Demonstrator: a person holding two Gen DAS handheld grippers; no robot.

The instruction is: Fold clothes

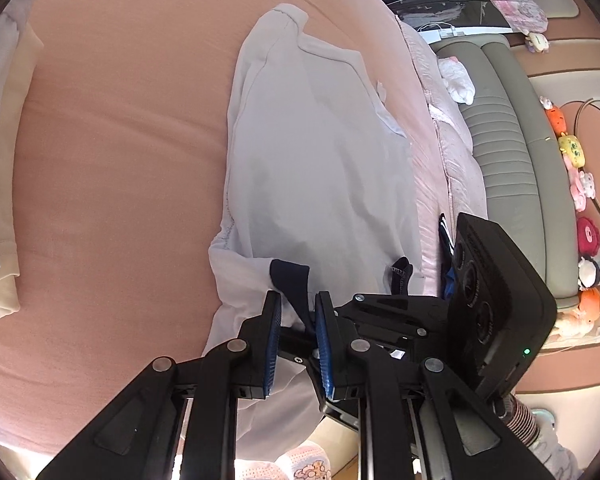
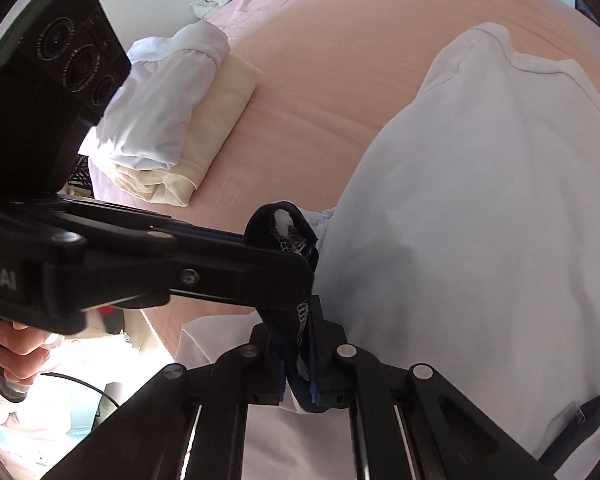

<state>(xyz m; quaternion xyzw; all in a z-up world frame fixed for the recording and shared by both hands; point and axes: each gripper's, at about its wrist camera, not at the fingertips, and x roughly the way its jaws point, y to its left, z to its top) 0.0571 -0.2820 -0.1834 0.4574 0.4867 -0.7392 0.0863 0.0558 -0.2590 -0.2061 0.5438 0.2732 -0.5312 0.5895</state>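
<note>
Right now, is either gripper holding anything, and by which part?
Both grip the pale grey garment by its dark navy trim: the left gripper and right gripper each pinch a navy strip at the near edge.

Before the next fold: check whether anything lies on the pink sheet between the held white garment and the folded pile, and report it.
Nothing visible does. The left gripper and right gripper are both shut on the dark trim of the white garment. Between it and the folded pile, only bare pink sheet shows.
</note>
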